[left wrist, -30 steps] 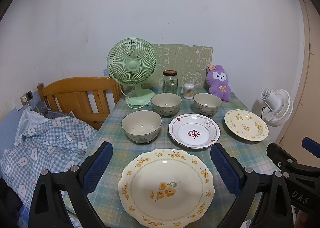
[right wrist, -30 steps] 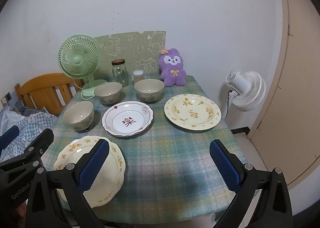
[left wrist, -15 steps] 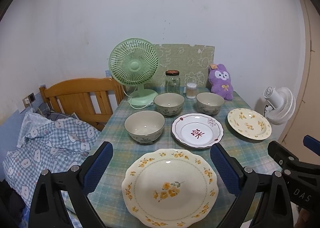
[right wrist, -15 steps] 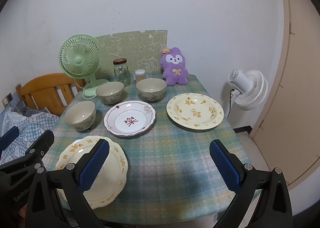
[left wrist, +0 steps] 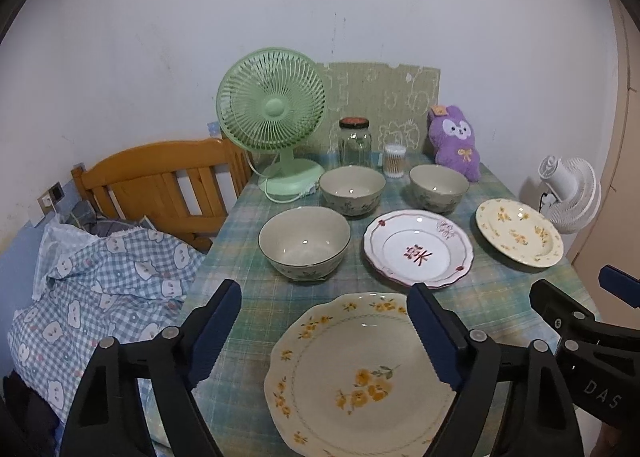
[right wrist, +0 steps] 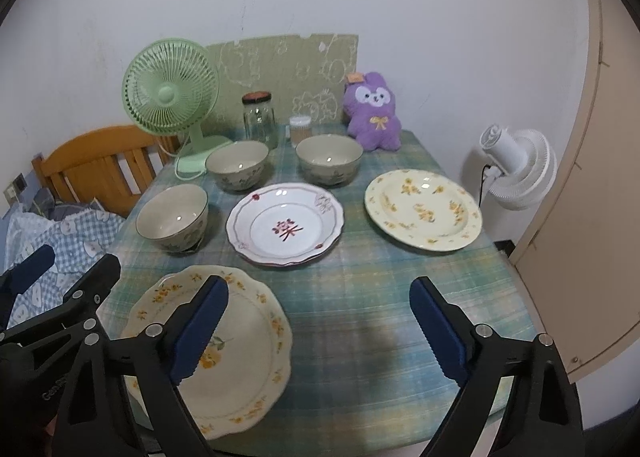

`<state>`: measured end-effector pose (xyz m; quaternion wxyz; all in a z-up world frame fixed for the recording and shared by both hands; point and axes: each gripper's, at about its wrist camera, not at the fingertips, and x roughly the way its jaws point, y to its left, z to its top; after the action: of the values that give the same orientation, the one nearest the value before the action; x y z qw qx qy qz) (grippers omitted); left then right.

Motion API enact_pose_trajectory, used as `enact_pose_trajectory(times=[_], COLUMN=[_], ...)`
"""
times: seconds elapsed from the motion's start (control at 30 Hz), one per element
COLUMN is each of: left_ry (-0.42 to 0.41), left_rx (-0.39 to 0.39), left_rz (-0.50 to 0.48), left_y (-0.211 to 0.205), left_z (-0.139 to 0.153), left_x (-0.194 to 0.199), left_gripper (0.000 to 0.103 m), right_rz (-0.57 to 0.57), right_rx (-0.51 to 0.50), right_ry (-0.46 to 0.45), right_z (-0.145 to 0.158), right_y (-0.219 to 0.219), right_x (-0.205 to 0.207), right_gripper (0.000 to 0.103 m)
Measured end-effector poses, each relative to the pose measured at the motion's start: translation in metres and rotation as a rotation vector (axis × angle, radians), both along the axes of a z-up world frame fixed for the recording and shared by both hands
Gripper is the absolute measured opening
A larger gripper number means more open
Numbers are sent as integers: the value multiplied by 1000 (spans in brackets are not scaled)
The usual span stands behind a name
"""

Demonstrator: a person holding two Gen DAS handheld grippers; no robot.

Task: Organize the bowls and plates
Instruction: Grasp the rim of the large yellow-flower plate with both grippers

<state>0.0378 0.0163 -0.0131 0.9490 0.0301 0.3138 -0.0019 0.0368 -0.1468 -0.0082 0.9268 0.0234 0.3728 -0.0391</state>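
Opening step, nothing gathered — both tools, left tool [left wrist: 320, 333] and right tool [right wrist: 318, 331], empty, jaws just narrowing, above the scalloped cream yellow-flowered plate [left wrist: 360, 373] at the table's [right wrist: 360, 297] near edge; next, grasp its rim.

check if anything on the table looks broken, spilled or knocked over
Nothing stands out. The three bowls sit upright and empty, the three plates lie flat and whole.

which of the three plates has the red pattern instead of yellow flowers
The white middle plate, between the bowls and the two cream plates. It alone has a red motif at its centre and a reddish rim line.
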Motion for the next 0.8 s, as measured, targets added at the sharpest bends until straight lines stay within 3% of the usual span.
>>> enact_pose_trajectory(times=[0.23,0.6,0.8], left_ry=[84,269,329], left_rx=[14,-32,-40], left_rz=[-17,-14,-46], left_y=[15,35,34], left_z=[-30,-97,-115], left_x=[26,53,62], left_gripper=[81,78,76], right_rz=[7,-11,-33], right_rx=[2,-1,5], right_ry=[92,245,321], right_z=[-33,-101,-123], right_y=[25,46,48], right_x=[30,57,66], right_gripper=[87,82,77])
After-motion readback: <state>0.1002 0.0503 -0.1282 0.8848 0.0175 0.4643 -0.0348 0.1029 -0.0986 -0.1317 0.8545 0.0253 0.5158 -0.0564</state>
